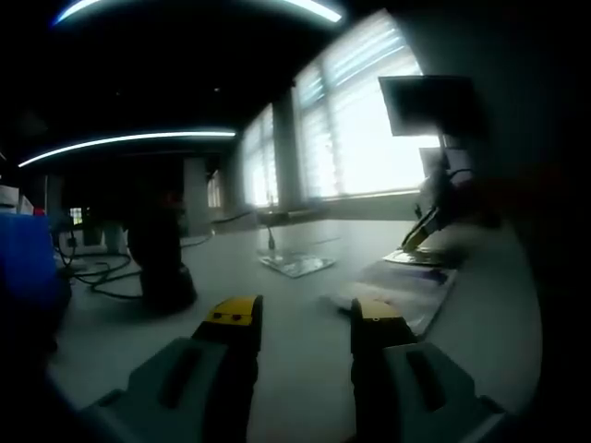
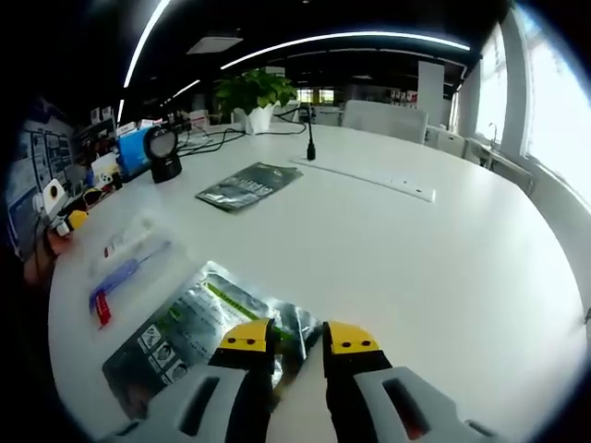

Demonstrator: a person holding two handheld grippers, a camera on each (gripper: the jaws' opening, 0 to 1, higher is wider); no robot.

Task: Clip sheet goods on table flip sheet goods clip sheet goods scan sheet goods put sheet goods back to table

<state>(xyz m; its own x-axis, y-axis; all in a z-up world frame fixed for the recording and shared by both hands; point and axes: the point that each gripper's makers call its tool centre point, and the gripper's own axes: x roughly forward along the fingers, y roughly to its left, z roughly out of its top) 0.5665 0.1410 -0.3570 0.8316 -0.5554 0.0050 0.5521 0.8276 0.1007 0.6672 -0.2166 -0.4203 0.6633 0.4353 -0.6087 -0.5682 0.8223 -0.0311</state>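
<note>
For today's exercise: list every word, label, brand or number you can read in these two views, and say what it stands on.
None can be read.
Silver packet by the right gripper: print too blurred.
Dark packet: marks too small.
Clear packet: red label illegible.
Left gripper view: too dim.

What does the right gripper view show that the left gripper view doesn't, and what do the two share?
Right gripper view: the right gripper open over a silver foil packet, a potted plant and a dark packet.
Left gripper view: the left gripper open, bright blinded windows and a wall monitor.
Both: the white table and a black scanner stand.
</note>
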